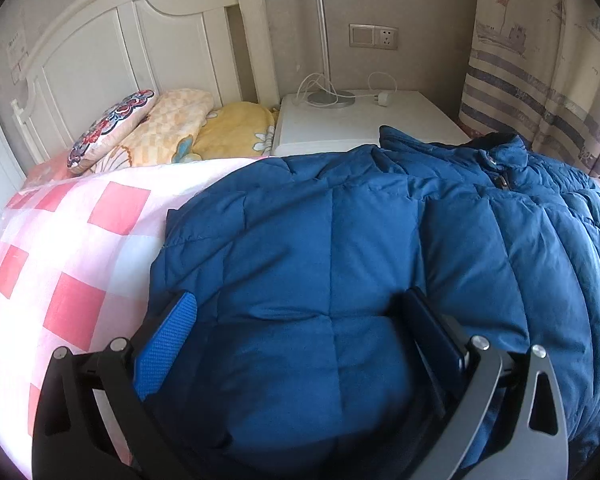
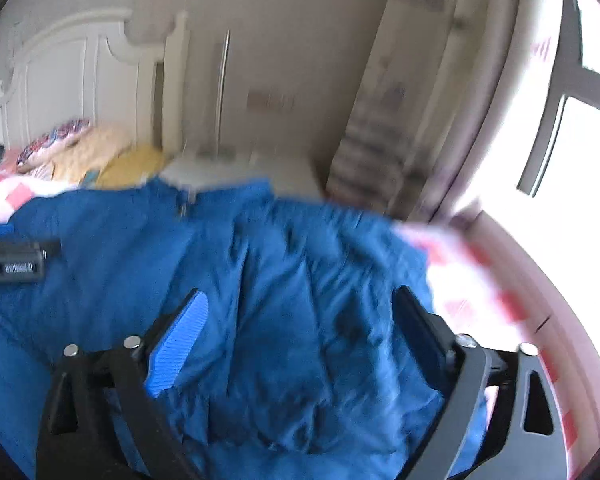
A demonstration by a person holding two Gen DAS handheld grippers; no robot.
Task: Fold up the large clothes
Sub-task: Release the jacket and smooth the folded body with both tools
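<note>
Left hand-held gripper (image 1: 300,308): both fingers are spread wide, one with a blue textured pad (image 1: 162,344) and one dark. They sit over the near part of the blue quilted puffer jacket (image 1: 340,248). The padded fabric bulges up between the fingers, but they are not closed on it.

Right hand-held gripper (image 2: 300,308): the fingers are likewise spread wide, above the creased right-hand part of the same blue quilted puffer jacket (image 2: 260,280). This view is motion-blurred, so contact with the fabric cannot be determined. At the left edge of this view the body of the left hand-held gripper (image 2: 12,262) is visible over the jacket.

The jacket lies spread on the bed, on a pink-and-white checked bedsheet (image 1: 72,248). Its collar and zip (image 1: 500,168) point toward the far side, and the sheet is exposed to the jacket's left.

Farther back on the left, at the head of the bed, lie three items side by side: a floral-patterned pillow (image 1: 108,128), a yellow checked folded blanket (image 1: 168,128) and a yellow flower-print pillow (image 1: 236,132). Behind them stands the white panelled wooden headboard (image 1: 132,48).

To the right of the headboard stands a white bedside cabinet (image 1: 360,124) carrying a silver lamp with a slim stem (image 1: 322,40) and a white cable. A wall socket plate (image 1: 374,36) is mounted above it. A striped curtain with a ship print (image 1: 540,60) hangs at far right.
</note>
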